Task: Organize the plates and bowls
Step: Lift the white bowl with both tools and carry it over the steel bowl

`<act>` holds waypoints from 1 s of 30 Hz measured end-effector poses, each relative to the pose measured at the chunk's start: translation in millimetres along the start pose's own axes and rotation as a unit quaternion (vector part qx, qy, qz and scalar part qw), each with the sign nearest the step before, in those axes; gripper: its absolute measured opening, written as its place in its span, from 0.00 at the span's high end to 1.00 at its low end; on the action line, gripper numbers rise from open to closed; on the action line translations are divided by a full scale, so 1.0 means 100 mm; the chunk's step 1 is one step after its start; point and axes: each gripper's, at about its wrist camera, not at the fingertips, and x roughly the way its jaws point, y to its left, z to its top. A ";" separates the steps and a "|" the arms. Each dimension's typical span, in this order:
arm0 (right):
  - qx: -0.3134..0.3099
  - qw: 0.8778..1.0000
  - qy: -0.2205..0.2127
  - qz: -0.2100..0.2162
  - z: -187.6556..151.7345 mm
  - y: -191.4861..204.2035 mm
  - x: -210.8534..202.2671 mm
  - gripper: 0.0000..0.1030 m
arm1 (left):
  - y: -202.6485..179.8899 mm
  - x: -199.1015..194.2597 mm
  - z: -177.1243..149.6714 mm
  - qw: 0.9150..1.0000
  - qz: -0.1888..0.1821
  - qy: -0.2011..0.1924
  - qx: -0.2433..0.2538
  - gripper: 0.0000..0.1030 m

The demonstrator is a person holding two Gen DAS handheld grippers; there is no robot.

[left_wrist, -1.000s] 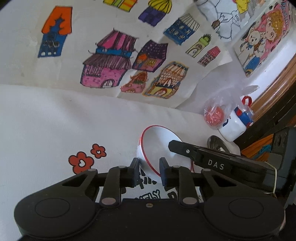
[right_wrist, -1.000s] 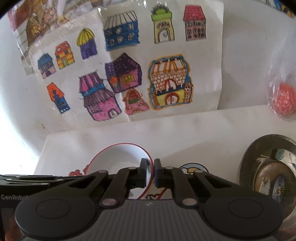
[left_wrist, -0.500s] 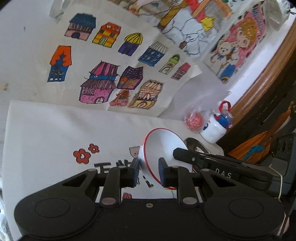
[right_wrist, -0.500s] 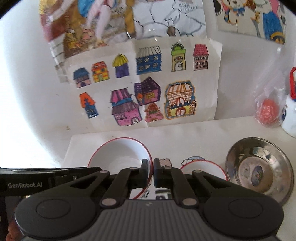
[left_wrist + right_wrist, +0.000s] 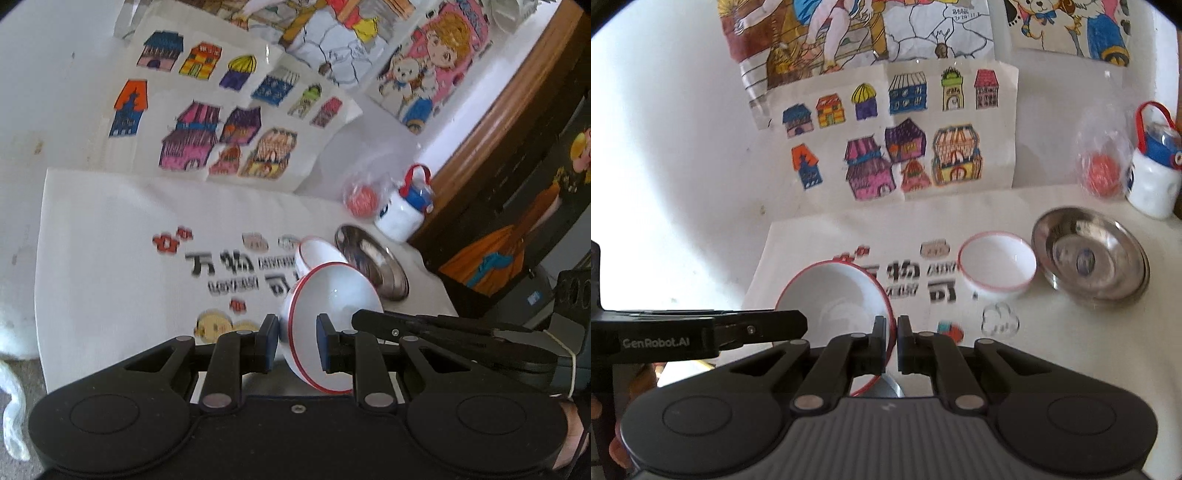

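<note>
1. The red-rimmed white bowl [image 5: 833, 295] is up off the counter [image 5: 1052, 343], tilted, carried between both claws.
2. The right claw [image 5: 892, 341] is clenched on the bowl's near-right rim, one pad inside the wall and one outside, almost no gap between them.
3. The left claw [image 5: 296, 341] straddles the opposite side of the rim. Its pads stand wider apart; the left one sits against the bowl's outer wall, and the right one appears to touch the inner face, though I cannot be certain it presses. I read it as grasping.
4. A 2nd, smaller red-rimmed bowl [image 5: 997, 264] sits upright on the printed cloth [image 5: 812, 236], just beside a steel plate [image 5: 1089, 254] that looks like 2 plates stacked.
5. At the back right, against the wall, stand a plastic bag with something red [image 5: 1102, 166] and a white jug with a blue lid [image 5: 1154, 177], both apart from the dishes.
6. Handling, my judgement: the held bowl looks like glazed ceramic or melamine. It should be stiff, smooth, fairly light and slippery at the rim. A chip is possible if it is set down hard.
7. The thin rim is the only real purchase. Pinching it on 2 opposite sides keeps the bowl from swinging.
8. For nesting, the smaller bowl likely belongs inside this one, so the bowl needs levelling first.
</note>
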 end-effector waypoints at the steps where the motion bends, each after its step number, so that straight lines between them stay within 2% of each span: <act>1: -0.001 1.000 0.003 -0.001 -0.05 0.01 -0.03 0.94 | -0.01 -0.02 -0.04 1.000 0.000 0.004 0.002 0.78; 13: 0.002 0.999 0.036 0.005 -0.43 0.03 -0.14 0.93 | -0.08 -0.13 -0.38 0.998 0.014 0.041 0.035 0.78; 22: -0.002 0.998 0.061 0.012 -0.48 0.04 -0.06 0.93 | -0.11 -0.02 -0.44 0.993 0.045 0.082 0.067 0.78; 30: -0.002 0.997 0.081 0.015 -0.49 -0.01 0.03 0.93 | -0.12 0.09 -0.44 0.989 0.055 0.109 0.079 0.78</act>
